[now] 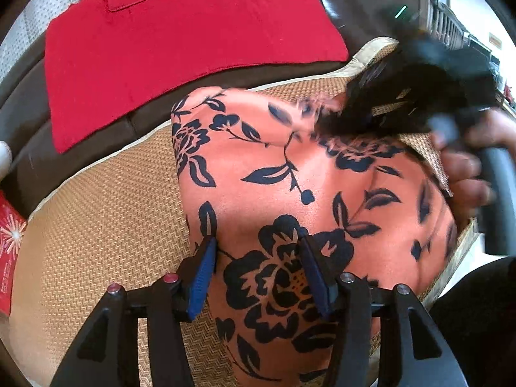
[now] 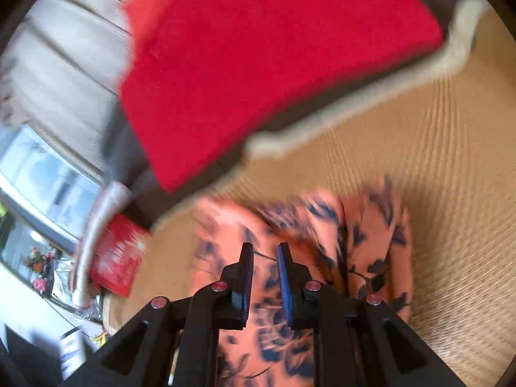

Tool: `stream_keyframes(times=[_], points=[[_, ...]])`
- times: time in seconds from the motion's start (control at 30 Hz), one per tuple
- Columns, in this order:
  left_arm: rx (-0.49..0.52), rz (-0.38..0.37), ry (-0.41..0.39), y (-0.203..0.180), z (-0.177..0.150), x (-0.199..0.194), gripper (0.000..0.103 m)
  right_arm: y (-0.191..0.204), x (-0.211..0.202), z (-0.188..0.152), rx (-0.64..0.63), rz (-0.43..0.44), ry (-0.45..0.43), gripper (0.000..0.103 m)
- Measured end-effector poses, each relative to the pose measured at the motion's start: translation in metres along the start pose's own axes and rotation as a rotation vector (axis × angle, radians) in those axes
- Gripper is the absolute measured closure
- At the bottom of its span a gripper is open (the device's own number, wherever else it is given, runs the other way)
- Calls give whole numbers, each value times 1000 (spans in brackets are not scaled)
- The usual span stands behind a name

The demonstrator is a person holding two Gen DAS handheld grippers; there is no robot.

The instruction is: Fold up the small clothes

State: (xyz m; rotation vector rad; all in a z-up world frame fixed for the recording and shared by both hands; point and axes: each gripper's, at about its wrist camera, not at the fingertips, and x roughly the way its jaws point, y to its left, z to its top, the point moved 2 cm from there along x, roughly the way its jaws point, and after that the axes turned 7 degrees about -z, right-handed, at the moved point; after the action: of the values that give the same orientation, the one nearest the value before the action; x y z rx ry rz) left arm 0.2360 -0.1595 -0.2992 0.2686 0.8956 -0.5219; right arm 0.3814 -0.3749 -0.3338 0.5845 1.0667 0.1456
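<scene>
Blue-padded fingers (image 1: 206, 277) of the left gripper (image 1: 258, 277) are standing spread wide over the orange floral garment (image 1: 290, 193), with nothing caught between them. That garment is lying bunched on a woven tan mat (image 1: 96, 225), its near part under the left gripper and its far edge beside the right gripper (image 1: 403, 96), which is showing only as a dark smear in the left wrist view. From its own camera, the right gripper (image 2: 264, 274) is showing its fingers (image 2: 246, 280) set a little apart above the cloth, and they are gripping nothing that I can make out.

Heavy blur in the right view suggests fast motion, so the risk is probably that this gripper is dragging or flipping loose fabric and spoiling any crease already made. With neither side pinching, the slippery-looking cloth may be sliding on the mat.

Beyond the mat, a red garment (image 1: 177, 48) is lying flat on dark brown upholstery, close enough to snag a wide sweep. A red printed box (image 2: 119, 254) is sitting near the mat's left edge.
</scene>
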Motion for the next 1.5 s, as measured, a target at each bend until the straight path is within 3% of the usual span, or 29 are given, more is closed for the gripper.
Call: stream_keyframes(times=[0.07,0.2,0.27,0.37,0.5,0.6,0.67,0.73,0.9,0.97,1.1,1.17,1.23,1.3,1.43,1.5], points=[[-3,-20,3,3,1,-2,48,-8,9,2,55,35,36,97],[-60,-104,-38,24,23,-25,48,-4,-18,-2,15,47,-27,90],[-70,-69,-72,40,44,-33,48,-4,-39,-15,-22,82,-48,90],[-83,-8,-61,62,78,-18,48,1,-69,-32,-63,128,-75,90],[-93,36,-45,72,114,18,48,5,-89,-54,-116,88,-60,90],[-84,41,5,68,127,51,48,7,-82,-77,-160,58,-1,90],[-69,36,102,62,120,82,48,-8,-63,-85,-158,-12,62,93],[-51,54,136,59,113,98,46,-25,-41,-92,-106,-8,117,96],[-47,40,56,58,104,64,47,-30,-46,-86,-62,43,131,97],[-51,37,7,57,90,31,47,-26,-57,-89,-83,45,110,90],[-43,3,-52,44,45,-21,41,-7,-84,-98,-137,81,41,90],[-5,2,-30,33,20,-26,41,-6,-89,-105,-160,46,35,90],[39,36,26,20,-6,-11,41,-11,-73,-114,-148,-12,95,91],[24,59,-8,19,-17,-6,41,-19,-52,-119,-105,-45,160,93],[-7,47,-19,22,-15,-11,41,-4,-62,-109,-135,-57,132,92],[-4,51,-33,22,-17,-10,41,8,-73,-94,-145,-68,68,90]])
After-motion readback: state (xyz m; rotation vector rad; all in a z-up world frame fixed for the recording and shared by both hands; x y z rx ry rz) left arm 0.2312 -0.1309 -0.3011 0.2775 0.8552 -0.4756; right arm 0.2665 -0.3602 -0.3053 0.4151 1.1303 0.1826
